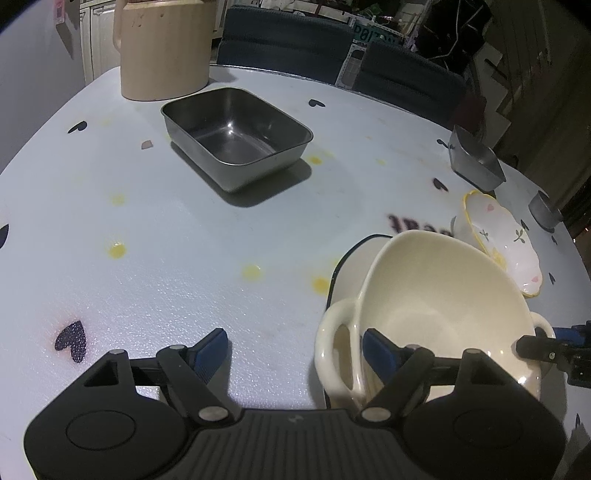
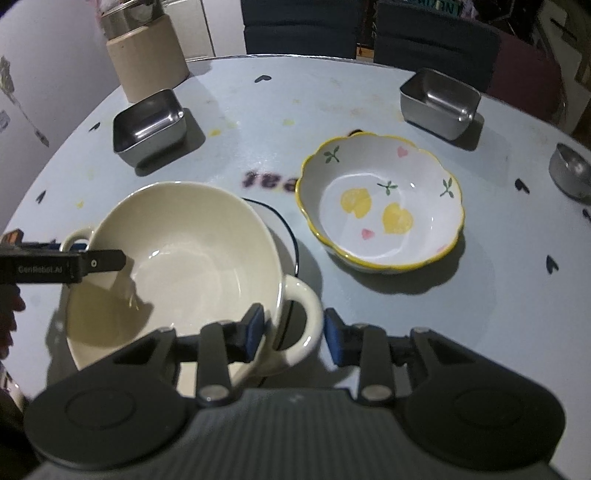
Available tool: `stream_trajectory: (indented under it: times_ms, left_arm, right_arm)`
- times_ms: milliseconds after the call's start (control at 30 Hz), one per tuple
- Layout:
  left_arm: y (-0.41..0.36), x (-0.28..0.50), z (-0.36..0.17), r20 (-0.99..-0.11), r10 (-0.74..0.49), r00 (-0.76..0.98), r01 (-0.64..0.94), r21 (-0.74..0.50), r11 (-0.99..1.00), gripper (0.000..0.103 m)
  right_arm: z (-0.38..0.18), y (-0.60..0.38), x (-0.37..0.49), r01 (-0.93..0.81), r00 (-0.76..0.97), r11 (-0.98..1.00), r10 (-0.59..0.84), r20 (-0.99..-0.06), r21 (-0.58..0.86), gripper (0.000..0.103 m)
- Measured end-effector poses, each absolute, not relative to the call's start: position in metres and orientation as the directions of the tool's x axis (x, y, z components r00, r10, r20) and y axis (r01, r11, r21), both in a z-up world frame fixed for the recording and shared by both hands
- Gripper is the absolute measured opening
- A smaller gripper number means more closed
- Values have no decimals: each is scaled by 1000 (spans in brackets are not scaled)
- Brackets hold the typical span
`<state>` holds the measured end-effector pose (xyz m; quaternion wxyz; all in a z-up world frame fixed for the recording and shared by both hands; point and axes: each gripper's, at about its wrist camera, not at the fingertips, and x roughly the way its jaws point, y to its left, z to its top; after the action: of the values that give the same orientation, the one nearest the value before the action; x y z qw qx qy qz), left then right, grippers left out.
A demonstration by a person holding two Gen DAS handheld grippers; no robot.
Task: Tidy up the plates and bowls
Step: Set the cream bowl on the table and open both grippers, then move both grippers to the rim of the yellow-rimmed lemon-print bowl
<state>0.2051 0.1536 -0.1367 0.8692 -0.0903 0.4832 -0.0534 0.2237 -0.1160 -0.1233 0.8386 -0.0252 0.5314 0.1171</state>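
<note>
White lettering is showing on the black finger of the left tool where it is reaching in from the left edge of the right wrist view; it is reading roughly "GenRobot.AI", though blur is leaving the letters uncertain. Dark purple letters are printed on the tabletop and are appearing upside down beside the cream bowl; they are too smeared to read. In the left wrist view, a green sign in the background is showing pale characters, illegible.
</note>
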Motion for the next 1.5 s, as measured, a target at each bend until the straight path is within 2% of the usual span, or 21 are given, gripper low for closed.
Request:
stream_trajectory:
  times_ms: [67, 300, 400, 567, 667, 1033, 1500]
  left_arm:
    - [152, 205, -136, -831, -170, 530, 14, -192, 981, 82]
    - [145, 202, -139, -851, -153, 502, 64, -140, 988, 100]
    - [141, 198, -137, -847, -151, 510, 91, -122, 988, 103]
    - [138, 196, -130, -844, -144, 517, 92, -112, 989, 103]
    - [134, 196, -124, -836, -149, 529, 97, -115, 989, 103]
    - [113, 201, -88, -804, -151, 575, 82, -128, 988, 103]
    - [45, 235, -44, -743, -244, 623, 134, -206, 969, 103]
  right_arm:
    - [-125, -118, 224, -215, 409, 973, 169, -897, 85, 48]
    - [-128, -119, 222, -221, 429, 973, 164, -888, 73, 58]
    - [-129, -121, 221, -227, 429, 971, 173, -887, 79, 63]
    - [-133, -122, 217, -255, 428, 964, 187, -884, 81, 90]
    - [-132, -125, 215, -269, 434, 958, 214, -875, 101, 102]
    - [-118, -154, 212, -239, 474, 958, 257, -842, 158, 103]
    - [-81, -235, 219, -94, 597, 964, 254, -761, 248, 103]
